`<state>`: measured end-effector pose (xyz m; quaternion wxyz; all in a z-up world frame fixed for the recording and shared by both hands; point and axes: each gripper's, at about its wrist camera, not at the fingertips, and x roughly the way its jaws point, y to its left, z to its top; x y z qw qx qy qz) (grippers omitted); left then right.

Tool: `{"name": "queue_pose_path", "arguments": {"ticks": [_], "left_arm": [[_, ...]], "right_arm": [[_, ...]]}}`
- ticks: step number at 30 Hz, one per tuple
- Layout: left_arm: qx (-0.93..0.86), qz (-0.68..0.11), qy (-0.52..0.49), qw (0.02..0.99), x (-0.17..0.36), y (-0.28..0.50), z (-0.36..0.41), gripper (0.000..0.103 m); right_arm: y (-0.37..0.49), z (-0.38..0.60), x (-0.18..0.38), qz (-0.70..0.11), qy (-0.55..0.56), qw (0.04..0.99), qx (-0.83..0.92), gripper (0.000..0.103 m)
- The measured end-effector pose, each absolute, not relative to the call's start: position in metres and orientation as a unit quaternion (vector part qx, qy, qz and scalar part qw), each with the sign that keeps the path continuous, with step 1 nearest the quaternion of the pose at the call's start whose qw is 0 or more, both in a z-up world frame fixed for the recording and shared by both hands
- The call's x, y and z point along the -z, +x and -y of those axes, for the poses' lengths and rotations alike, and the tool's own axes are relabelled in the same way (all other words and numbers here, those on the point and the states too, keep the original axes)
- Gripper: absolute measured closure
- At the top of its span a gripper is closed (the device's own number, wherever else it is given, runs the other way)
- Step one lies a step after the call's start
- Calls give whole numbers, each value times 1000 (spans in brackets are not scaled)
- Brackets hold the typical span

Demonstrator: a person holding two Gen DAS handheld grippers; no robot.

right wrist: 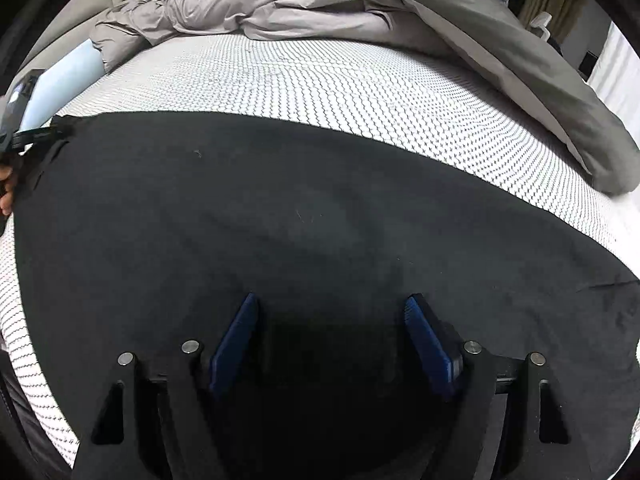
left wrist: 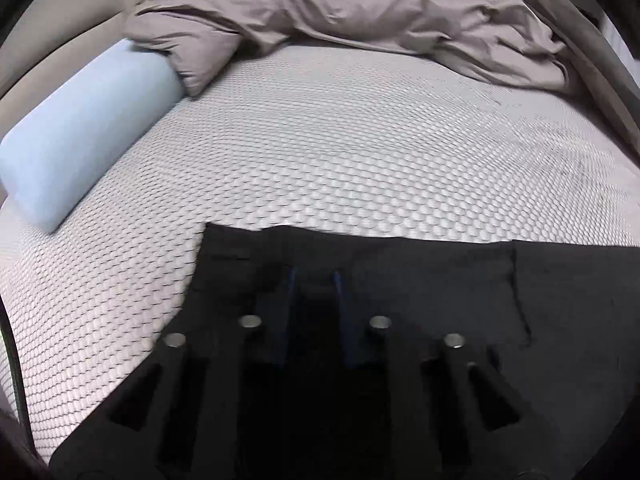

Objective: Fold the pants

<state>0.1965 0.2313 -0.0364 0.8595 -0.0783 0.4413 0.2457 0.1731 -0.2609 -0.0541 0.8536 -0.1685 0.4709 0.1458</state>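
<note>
Black pants point(right wrist: 280, 208) are lying flat on the honeycomb mattress point(left wrist: 320, 140); the left gripper point(left wrist: 316, 280) is pinching their waist edge, while the right gripper point(right wrist: 332, 312) is hovering released above them. A blue bolster point(left wrist: 80, 128) and grey duvet point(left wrist: 320, 12) are lying beyond.

bedroom at home, bed point(left wrist: 360, 140) with honeycomb-pattern mattress cover, rumpled grey duvet point(left wrist: 320, 16) at its far end, pale blue pillow point(left wrist: 80, 132) beside the duvet

The bed's mattress point(left wrist: 320, 152) has a white cover with a fine honeycomb weave. Black pants point(right wrist: 280, 208) lie spread flat across it at 6 o'clock. A pale blue bolster pillow point(left wrist: 80, 136) rests at 9 o'clock along the edge. A crumpled taupe duvet point(left wrist: 320, 8) is heaped from 12 round to 2 o'clock.
</note>
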Motion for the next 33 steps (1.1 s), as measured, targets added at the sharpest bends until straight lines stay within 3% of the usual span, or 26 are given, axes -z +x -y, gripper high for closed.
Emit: {"name": "queue_pose_path", "arguments": {"ticks": [5, 9, 15, 21, 25, 33], "left_arm": [[-140, -439, -112, 880, 20, 162, -229, 81], [-163, -458, -102, 868, 36, 158, -232, 80], [-147, -429, -117, 884, 20, 118, -218, 78], [-143, -465, -64, 871, 37, 114, -196, 73], [-168, -444, -107, 873, 27, 90, -219, 78], [-134, -468, -66, 871, 39, 81, -185, 68]], "right_arm": [[173, 264, 52, -471, -158, 856, -144, 23], [170, 256, 53, -469, -163, 856, -144, 23], [167, 263, 51, -466, -159, 860, -138, 23], [159, 251, 50, -460, -171, 859, -148, 23], [158, 256, 52, -460, -169, 859, -146, 22], [152, 256, 51, -458, -175, 860, -143, 22]]}}
